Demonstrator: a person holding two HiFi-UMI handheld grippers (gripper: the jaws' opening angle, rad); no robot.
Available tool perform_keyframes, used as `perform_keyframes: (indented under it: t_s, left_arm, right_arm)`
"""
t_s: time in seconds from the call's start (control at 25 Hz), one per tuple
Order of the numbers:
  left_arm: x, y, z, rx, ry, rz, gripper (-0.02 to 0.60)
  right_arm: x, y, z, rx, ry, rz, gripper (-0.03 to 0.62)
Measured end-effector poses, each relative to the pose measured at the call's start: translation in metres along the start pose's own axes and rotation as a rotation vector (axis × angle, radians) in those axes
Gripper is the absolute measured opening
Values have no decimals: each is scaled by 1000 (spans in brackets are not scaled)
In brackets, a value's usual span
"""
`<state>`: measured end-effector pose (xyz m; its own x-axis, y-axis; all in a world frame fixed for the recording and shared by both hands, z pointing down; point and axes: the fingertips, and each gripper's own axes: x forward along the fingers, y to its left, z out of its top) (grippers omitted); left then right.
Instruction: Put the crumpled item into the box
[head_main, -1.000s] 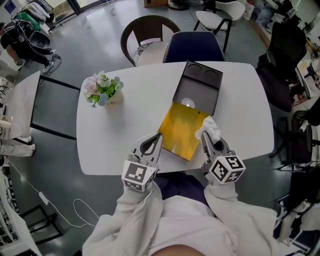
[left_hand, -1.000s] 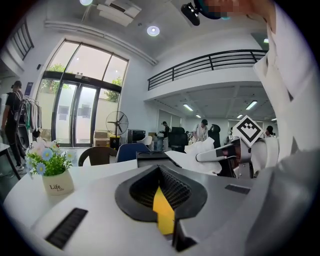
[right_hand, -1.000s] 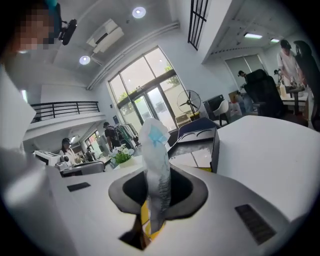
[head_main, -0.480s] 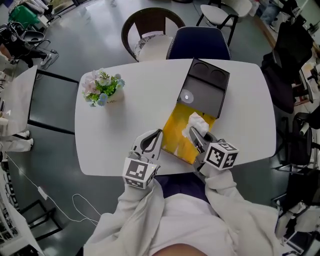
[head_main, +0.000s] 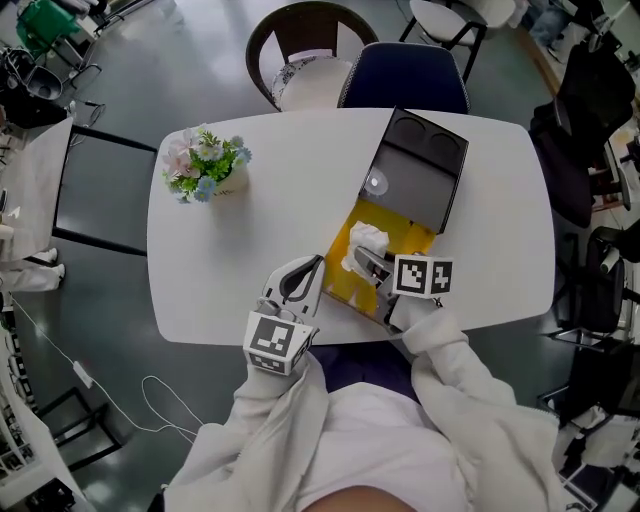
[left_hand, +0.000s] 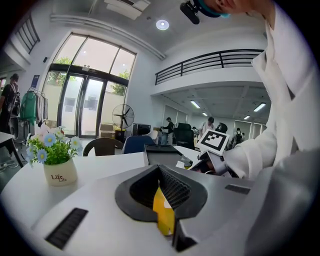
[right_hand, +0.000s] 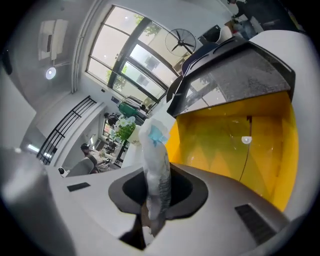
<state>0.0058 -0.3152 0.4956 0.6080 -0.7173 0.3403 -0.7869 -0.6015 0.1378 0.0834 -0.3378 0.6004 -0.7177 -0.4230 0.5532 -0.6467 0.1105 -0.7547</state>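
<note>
Open office, grey floor, glass doors at the far side. A white table (head_main: 480, 200) carries everything; a blue chair (head_main: 405, 88) and a brown chair (head_main: 300, 50) stand at its far edge.

Flower pot (head_main: 205, 168) sits on the table's left part, well apart from the work.

The box (head_main: 415, 238) lies open near my edge of the table, yellow inside, with its black lid (head_main: 420, 175) folded back away from me.

Left gripper (head_main: 308, 275): fingers closed together on a thin yellow edge of the box, at its left side. My left gripper view shows the yellow strip pinched between the ribbed pads.

Right gripper (head_main: 362, 262): fingers closed on the crumpled item (head_main: 366, 243), a white wad with a small blue patch. It sticks up out of the grip in the right gripper view, with the yellow inside of the box directly beyond it.

From the head view the wad sits over the yellow interior, near the lid end. I cannot tell whether it touches the box floor.
</note>
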Motion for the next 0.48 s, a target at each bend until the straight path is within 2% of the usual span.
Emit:
perform_keyframes:
  t_s: [0.24,0.36,0.48]
  left_arm:
    - [4,-8,-1,10,7,-30,15]
    - [4,-13,-1,17,12,-46,15]
    - [4,-17,-1,23,12,-61,15]
  right_arm:
    - [18,-16,-15,-86,150,-81,67]
    - [18,-23,-17,-115,168,-134,67]
    - [17,-26,-15,-116,168,-152,67]
